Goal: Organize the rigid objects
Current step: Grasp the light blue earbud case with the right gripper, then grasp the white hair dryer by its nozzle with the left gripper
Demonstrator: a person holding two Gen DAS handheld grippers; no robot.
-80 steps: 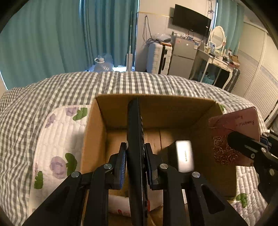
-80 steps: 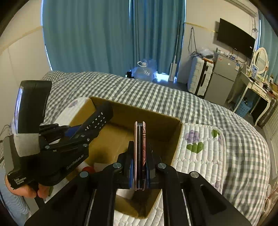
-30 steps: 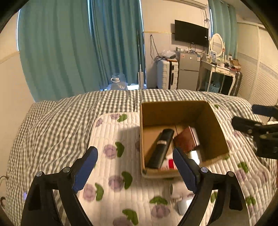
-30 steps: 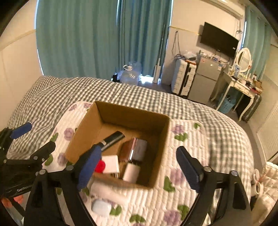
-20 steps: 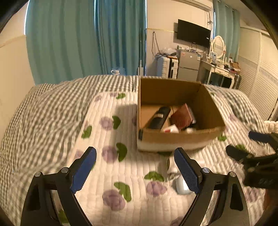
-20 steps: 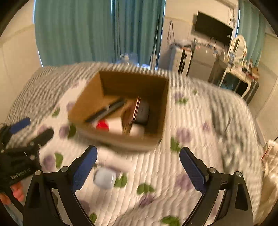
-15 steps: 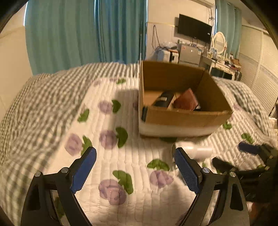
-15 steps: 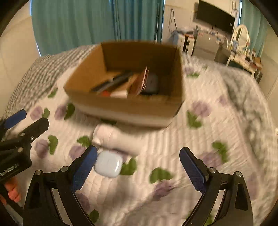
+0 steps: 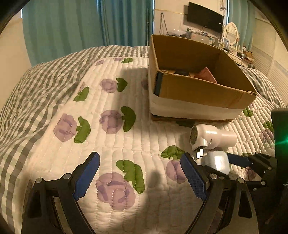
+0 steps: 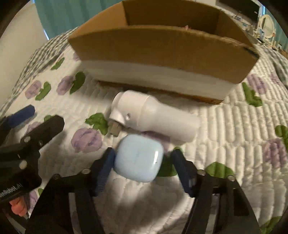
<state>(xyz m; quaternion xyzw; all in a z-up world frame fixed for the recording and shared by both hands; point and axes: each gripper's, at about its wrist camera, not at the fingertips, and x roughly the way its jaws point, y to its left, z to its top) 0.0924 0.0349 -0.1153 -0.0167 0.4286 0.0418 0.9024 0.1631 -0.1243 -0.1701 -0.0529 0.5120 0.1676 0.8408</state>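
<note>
A cardboard box (image 9: 198, 91) stands on the quilted bed, also in the right wrist view (image 10: 162, 45); a pink book (image 9: 207, 74) and dark items lie inside. In front of it lie a white cylindrical device (image 10: 153, 115) (image 9: 212, 137) and a pale blue rounded case (image 10: 139, 158) (image 9: 216, 161). My right gripper (image 10: 142, 165) is open with its jaws on either side of the blue case; the left pad is close to it and the right pad stands a little off. My left gripper (image 9: 140, 172) is open and empty over the quilt, left of both items.
The white quilt with purple flowers (image 9: 108, 122) lies over a grey checked blanket (image 9: 36, 75). Teal curtains (image 9: 81, 27), a wall TV (image 9: 205, 17) and a dressing table stand behind the bed.
Both grippers let go of the remote and the pink book into the box, drew back and dropped low. The right gripper has closed in around the blue case.
</note>
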